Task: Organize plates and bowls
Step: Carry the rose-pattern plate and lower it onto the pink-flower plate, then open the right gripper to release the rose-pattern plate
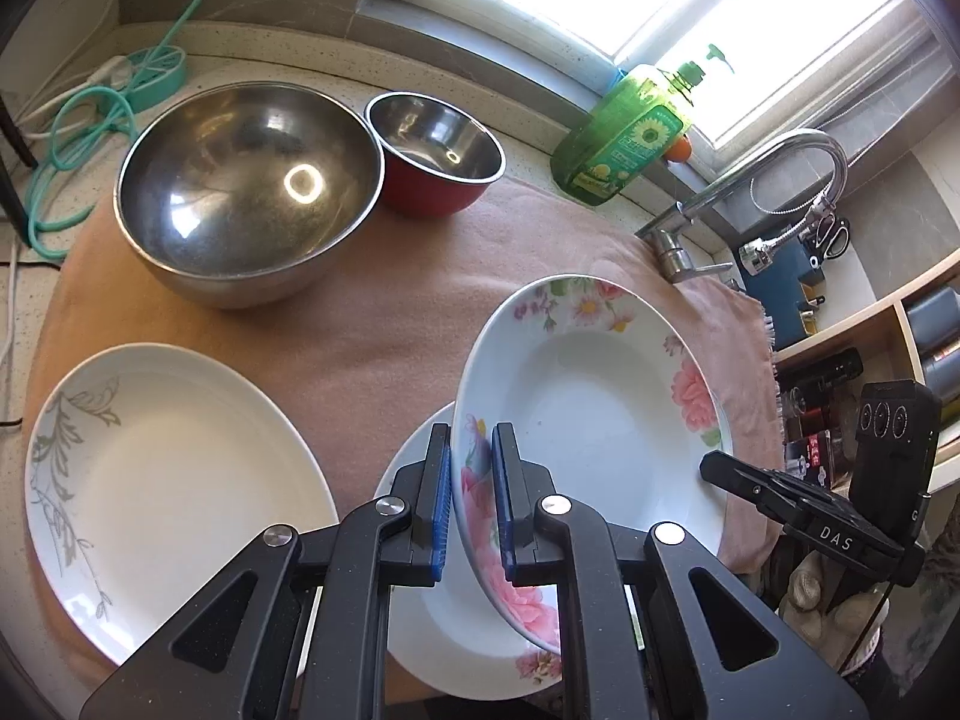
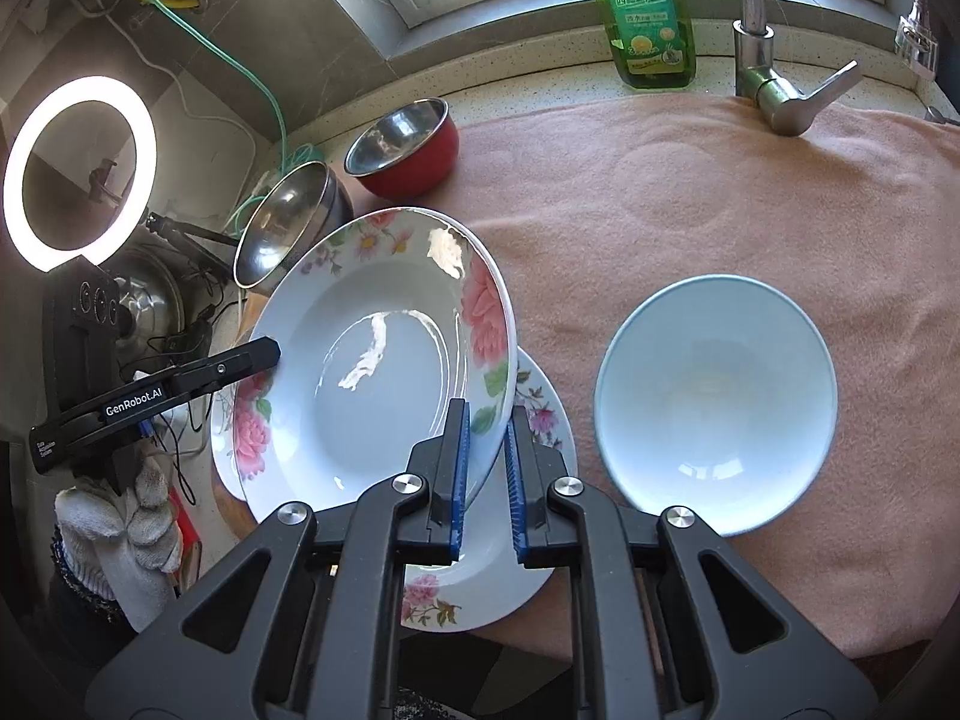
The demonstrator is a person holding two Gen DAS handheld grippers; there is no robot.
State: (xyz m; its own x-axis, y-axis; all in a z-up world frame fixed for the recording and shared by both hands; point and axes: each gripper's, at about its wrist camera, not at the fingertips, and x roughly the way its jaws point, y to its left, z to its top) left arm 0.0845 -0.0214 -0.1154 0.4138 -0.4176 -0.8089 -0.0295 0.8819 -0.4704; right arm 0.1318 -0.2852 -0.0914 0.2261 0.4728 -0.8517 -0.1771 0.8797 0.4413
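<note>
Both tongs, L (image 1: 471, 498) & R (image 2: 485, 480), clamped on opposite rims of raised floral plate (image 2: 384, 354).

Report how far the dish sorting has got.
Done: nothing clearly stacked yet. In hand: both the left gripper and right gripper clamp one flowered plate, lifted above a matching plate. Left: the white plate, blue bowl and two steel bowls.
</note>
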